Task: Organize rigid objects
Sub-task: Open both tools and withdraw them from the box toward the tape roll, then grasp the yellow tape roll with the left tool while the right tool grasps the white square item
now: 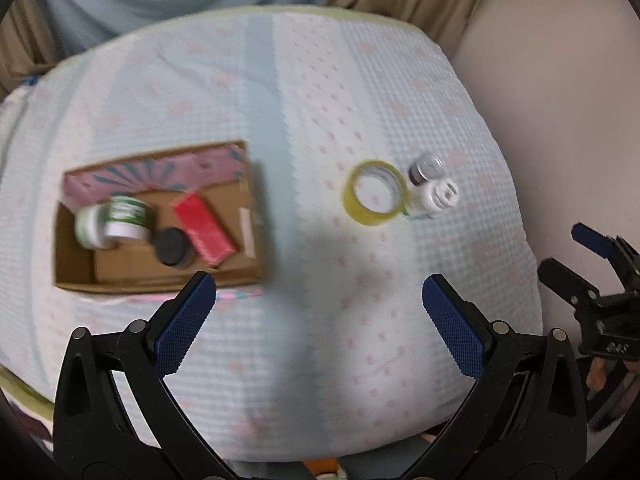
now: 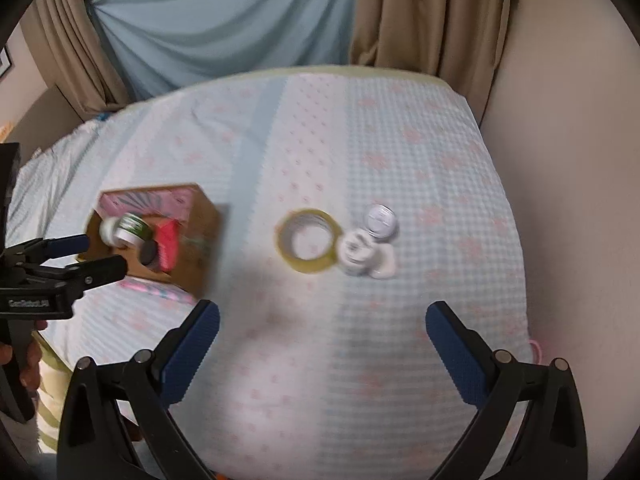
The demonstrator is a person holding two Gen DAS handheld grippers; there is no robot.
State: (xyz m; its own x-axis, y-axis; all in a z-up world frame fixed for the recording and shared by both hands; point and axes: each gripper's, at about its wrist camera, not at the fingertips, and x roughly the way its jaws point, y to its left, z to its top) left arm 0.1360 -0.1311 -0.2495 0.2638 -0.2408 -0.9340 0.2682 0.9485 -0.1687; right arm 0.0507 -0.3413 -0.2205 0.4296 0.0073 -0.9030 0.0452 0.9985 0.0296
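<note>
Three items already lie in the cardboard box (image 1: 160, 280), which sits on the quilted bedcover (image 1: 320, 360) to the left: a white jar with a green label (image 1: 116, 216) tipped on its side, a small black round container (image 1: 173, 246), and a red box (image 1: 203, 228) slanted against the right wall.

Three items remain outside, grouped well to the right of the box: a roll of yellowish tape (image 1: 376, 192) lying flat, a silver-lidded jar (image 1: 426, 168), and a white bottle (image 1: 438, 196) standing just beside the tape; whether the tape and the bottle touch cannot be told through the blur.

Left gripper (image 1: 320, 292): jaws spread wide, nothing between them, hovering above the cover between box and loose group.

Right gripper (image 2: 322, 320): jaws likewise wide and empty, pointed toward the tape and jars.

Risks, as judged:
- The loose items crowd together, so a finger closing on the tape could knock the bottle over or push the silver-lidded jar away.
- The soft cover gives underfoot; upright items may topple when pressed.
- The flat roll offers little edge; pads may skid off its rim.
- The tipped jar may roll when another piece lands in the box.
- The two grippers hang close; reaching across could make them collide.
</note>
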